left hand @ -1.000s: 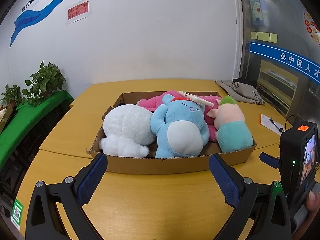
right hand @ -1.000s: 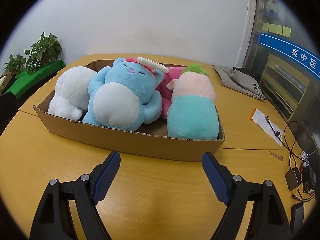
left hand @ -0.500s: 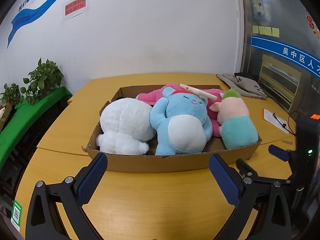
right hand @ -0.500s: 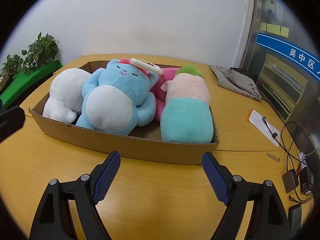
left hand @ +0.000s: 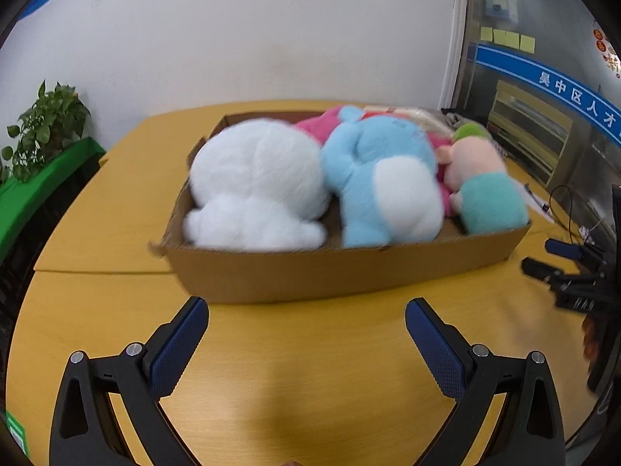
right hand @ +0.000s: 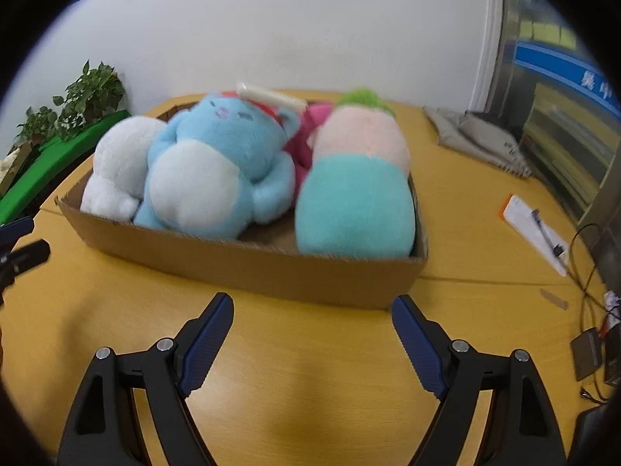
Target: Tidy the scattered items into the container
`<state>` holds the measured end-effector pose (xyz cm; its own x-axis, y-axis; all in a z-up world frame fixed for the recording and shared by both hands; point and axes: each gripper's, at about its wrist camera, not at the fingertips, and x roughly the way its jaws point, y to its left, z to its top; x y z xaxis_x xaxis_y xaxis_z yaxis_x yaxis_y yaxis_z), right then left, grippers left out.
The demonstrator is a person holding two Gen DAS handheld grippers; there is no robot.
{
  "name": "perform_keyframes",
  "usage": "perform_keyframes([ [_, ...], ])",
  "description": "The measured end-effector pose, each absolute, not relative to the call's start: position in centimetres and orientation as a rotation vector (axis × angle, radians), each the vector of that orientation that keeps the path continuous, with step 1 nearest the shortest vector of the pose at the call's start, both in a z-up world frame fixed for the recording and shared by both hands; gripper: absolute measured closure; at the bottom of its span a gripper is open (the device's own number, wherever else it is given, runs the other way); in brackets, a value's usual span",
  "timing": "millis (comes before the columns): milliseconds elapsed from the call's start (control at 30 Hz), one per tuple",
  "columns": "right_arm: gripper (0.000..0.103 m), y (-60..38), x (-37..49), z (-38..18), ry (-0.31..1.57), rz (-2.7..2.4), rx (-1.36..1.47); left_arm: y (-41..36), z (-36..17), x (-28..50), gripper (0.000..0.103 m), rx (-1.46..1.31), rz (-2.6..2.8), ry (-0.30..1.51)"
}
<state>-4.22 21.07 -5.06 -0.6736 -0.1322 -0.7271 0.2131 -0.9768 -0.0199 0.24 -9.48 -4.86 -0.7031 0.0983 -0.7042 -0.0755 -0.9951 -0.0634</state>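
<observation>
The left tool and right tool were held with jaws wide apart, nothing between them, above the yellow bench. Just beyond, the cardboard box was packed with a white plush, a blue plush, a teal-and-pink plush and a pink plush behind.

Ahead of the blue-padded left gripper, a brown cardboard box on the yellow-orange table holds white, sky-blue and teal-pink plush toys.
</observation>
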Motion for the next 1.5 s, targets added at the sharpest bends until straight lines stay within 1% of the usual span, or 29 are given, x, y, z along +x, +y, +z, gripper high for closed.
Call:
perform_keyframes([
  [133,0.019,25.1,-4.4,-8.6,0.156,-2.552,1.182,-14.3,-8.7,0.9,0.0,-1.285,2.729,-0.036],
  [267,0.019,28.2,-3.7,-11.8,0.29,-2.385,1.203,-18.3,-11.8,1.6,0.0,-1.363,2.679,-0.044],
  [333,0.017,29.4,-3.3,-12.2,0.353,-2.37,1.178,-19.7,-12.8,2.0,0.0,-1.367,2.655,-0.037],
  [433,0.016,30.9,-3.0,-12.2,0.37,-2.305,1.154,-20.5,-13.5,2.3,0.0,-1.332,2.657,0.089],
  [500,0.012,31.5,-2.8,-12.3,0.388,-2.282,1.125,-20.8,-13.7,2.2,0.0,-1.32,2.618,0.132],
  [533,0.002,32.0,-2.8,-12.5,0.392,-2.274,1.132,-21.1,-13.8,2.2,0.0,-1.309,2.591,0.153],
  [567,0.0,32.4,-3.0,-12.7,0.392,-2.269,1.147,-21.3,-13.8,2.2,0.0,-1.298,2.563,0.173],
  [900,0.0,34.9,-3.4,-12.4,0.467,-2.122,1.081,-24.0,-13.5,0.8,0.0,-1.193,2.314,0.323],
  [1500,0.0,36.1,-3.3,-12.5,0.465,-2.126,1.081,-24.9,-13.3,0.6,0.0,-1.175,2.283,0.348],
])
